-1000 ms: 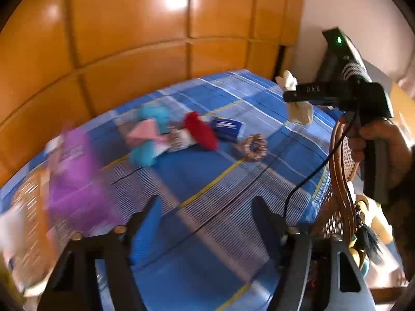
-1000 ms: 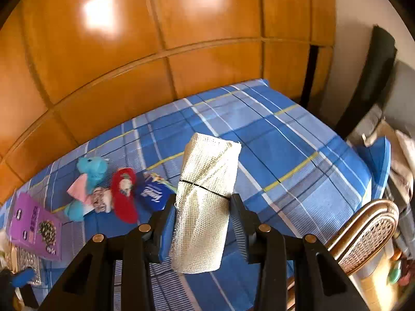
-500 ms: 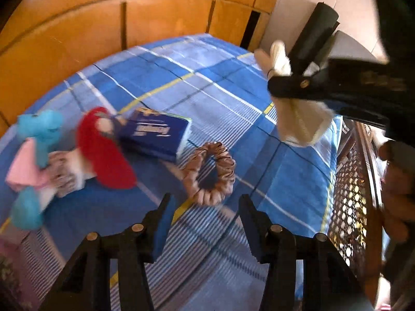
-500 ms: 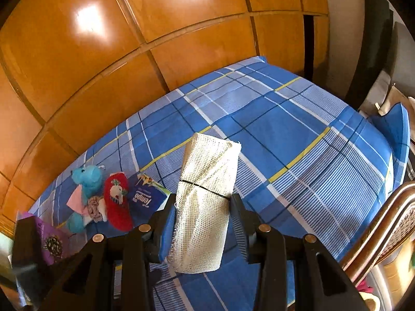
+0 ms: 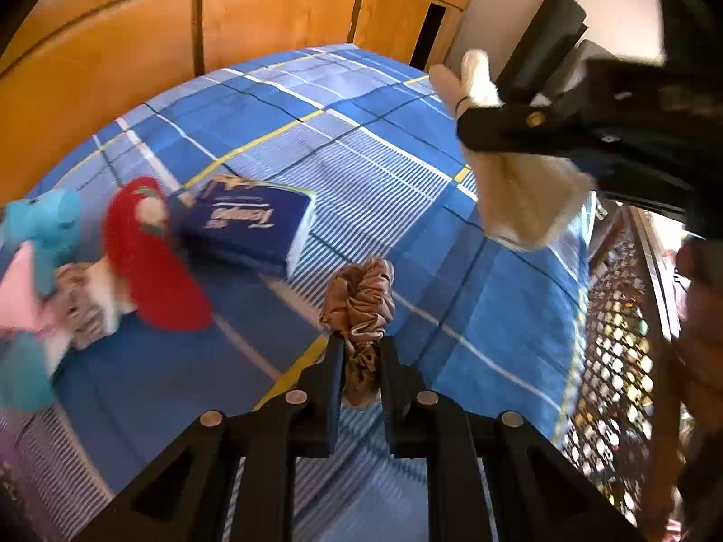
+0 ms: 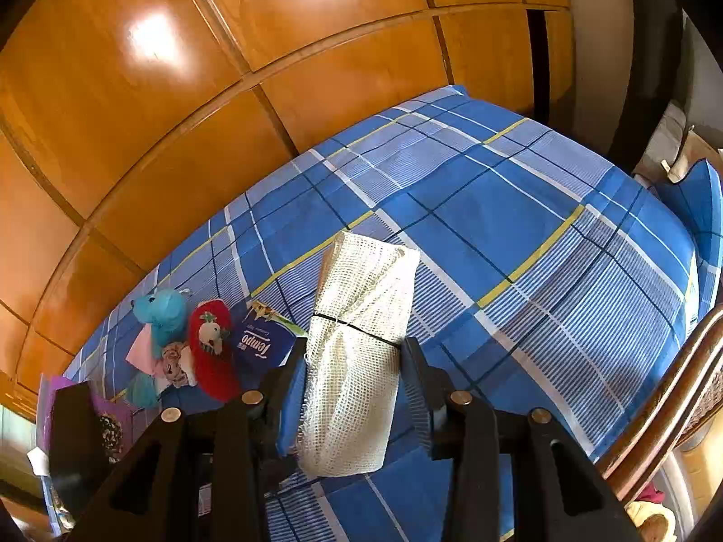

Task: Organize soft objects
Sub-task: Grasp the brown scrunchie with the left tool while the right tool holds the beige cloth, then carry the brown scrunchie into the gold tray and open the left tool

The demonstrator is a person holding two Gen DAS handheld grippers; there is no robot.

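Pinching the brown scrunchie (image 5: 361, 311) at the bed's (image 5: 253, 135) near edge, left hand-held gripper (image 5: 360, 361) has just closed; scrunchie's length runs straight ahead. Right hand-held gripper (image 6: 352, 379) clamps mesh roll (image 6: 357, 352), aloft.

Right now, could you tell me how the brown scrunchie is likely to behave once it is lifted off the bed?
The scrunchie is bunched flat between the left tool, so it is probably floppy and will likely sag. Its gathered satin-like fabric looks light and perhaps slippery. It seems unlikely to break.
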